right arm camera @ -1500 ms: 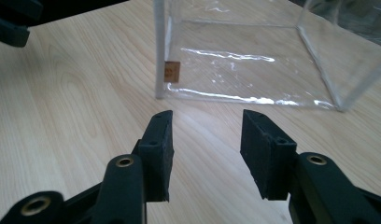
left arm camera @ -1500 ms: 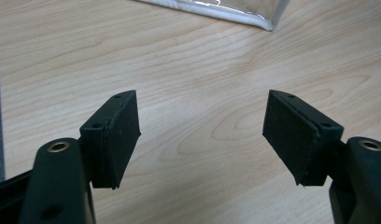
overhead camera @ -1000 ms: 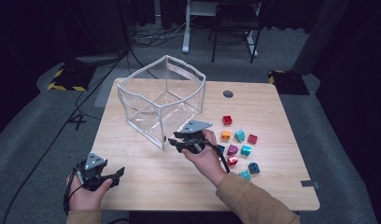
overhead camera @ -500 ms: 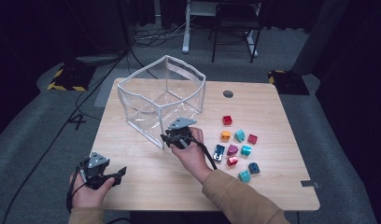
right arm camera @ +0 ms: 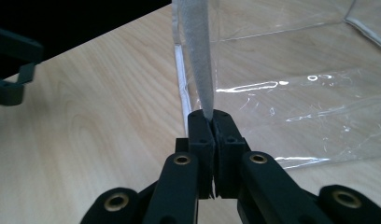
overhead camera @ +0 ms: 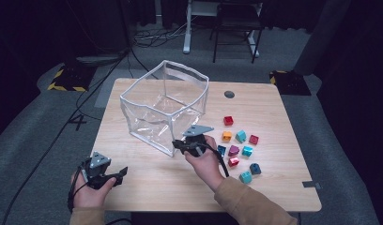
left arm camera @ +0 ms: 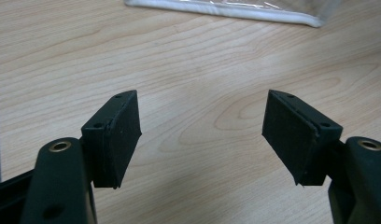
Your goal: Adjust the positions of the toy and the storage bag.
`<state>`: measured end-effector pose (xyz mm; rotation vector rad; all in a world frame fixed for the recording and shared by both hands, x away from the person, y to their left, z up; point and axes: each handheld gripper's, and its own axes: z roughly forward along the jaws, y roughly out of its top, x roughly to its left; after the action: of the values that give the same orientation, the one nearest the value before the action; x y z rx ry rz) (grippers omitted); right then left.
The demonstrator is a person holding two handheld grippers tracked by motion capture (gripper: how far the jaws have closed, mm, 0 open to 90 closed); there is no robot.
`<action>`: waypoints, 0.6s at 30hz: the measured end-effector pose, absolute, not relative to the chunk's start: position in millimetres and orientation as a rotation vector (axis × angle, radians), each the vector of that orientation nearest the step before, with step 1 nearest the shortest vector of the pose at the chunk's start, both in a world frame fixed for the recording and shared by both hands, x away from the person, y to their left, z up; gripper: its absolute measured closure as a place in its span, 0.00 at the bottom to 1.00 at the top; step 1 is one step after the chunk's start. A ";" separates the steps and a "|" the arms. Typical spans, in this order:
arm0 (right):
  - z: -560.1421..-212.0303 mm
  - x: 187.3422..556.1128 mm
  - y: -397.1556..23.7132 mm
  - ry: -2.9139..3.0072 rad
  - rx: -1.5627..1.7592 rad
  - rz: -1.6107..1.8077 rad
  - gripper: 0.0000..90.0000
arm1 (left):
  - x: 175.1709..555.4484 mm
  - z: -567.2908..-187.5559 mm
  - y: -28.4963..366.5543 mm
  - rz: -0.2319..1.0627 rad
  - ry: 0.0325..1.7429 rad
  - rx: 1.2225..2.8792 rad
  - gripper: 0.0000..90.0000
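At table centre: right tongs [right arm camera: 212,122] just clamped clear bag's [overhead camera: 152,101] corner seam | left tongs [left arm camera: 202,135] released

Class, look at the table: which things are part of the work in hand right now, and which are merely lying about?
In use:
- clear bag, its white-edged corner pinched
- right tool, jaws just closed on that corner
- small coloured blocks, close beside it, probably meant for the bag

Lying about:
- left tool, open over bare wood
- chair behind the table
- floor cables
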<state>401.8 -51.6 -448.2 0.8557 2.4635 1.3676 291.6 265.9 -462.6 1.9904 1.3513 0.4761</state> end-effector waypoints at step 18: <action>-452.5 342.4 -146.4 2.460 0.896 1.475 0.98 | 310.7 -451.8 232.1 0.490 1.142 2.082 0.50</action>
<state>342.4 -146.4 -452.5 0.8956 2.4599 1.4746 310.7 232.1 -451.8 2.0824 1.1415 0.4905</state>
